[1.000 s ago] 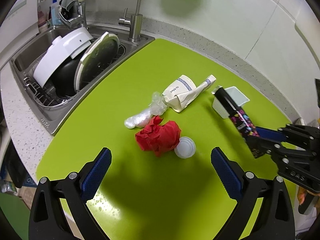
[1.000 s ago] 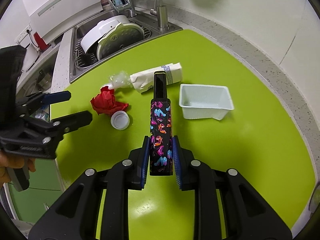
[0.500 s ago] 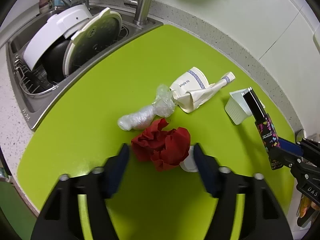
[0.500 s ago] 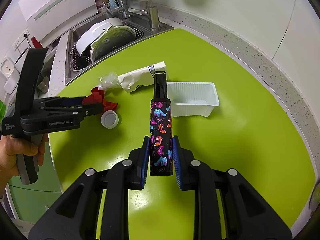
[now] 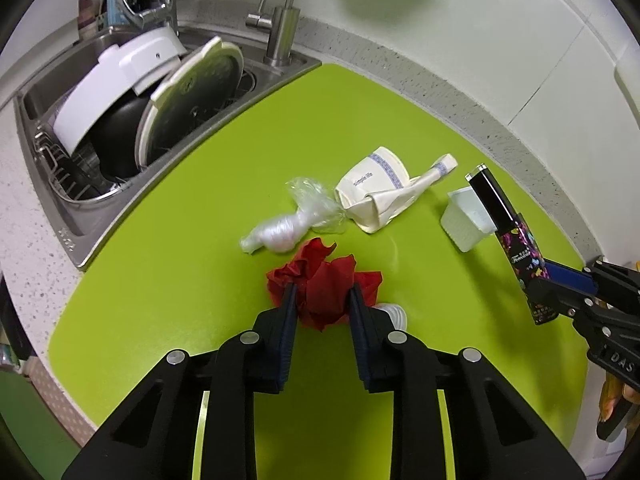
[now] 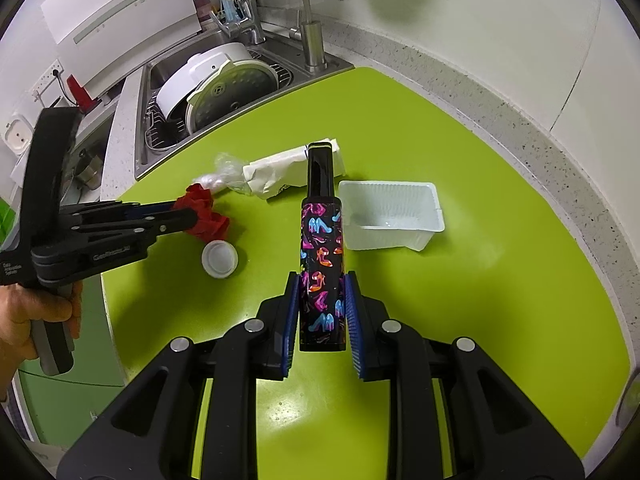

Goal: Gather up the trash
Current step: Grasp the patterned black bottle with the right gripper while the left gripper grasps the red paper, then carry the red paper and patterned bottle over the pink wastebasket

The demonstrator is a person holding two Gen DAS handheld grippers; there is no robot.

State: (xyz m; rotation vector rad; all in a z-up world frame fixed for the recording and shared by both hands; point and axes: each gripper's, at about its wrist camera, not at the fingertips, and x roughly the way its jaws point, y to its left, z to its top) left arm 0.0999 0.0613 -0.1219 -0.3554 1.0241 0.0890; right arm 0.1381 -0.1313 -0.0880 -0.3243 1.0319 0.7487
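My left gripper is shut on a crumpled red paper on the green mat; it also shows in the right wrist view. My right gripper is shut on a black box printed with coloured shoes, held above the mat; it shows in the left wrist view. A white cap lies beside the red paper. A clear plastic wrap, a crushed paper cup and a white plastic tray lie further back.
The green mat covers the counter. A sink at the left holds a rice cooker pot and lid, with a tap behind. A speckled counter edge and white wall run behind.
My left gripper moved forward and closed on the red paper. My right gripper kept hold of the printed box and barely moved.
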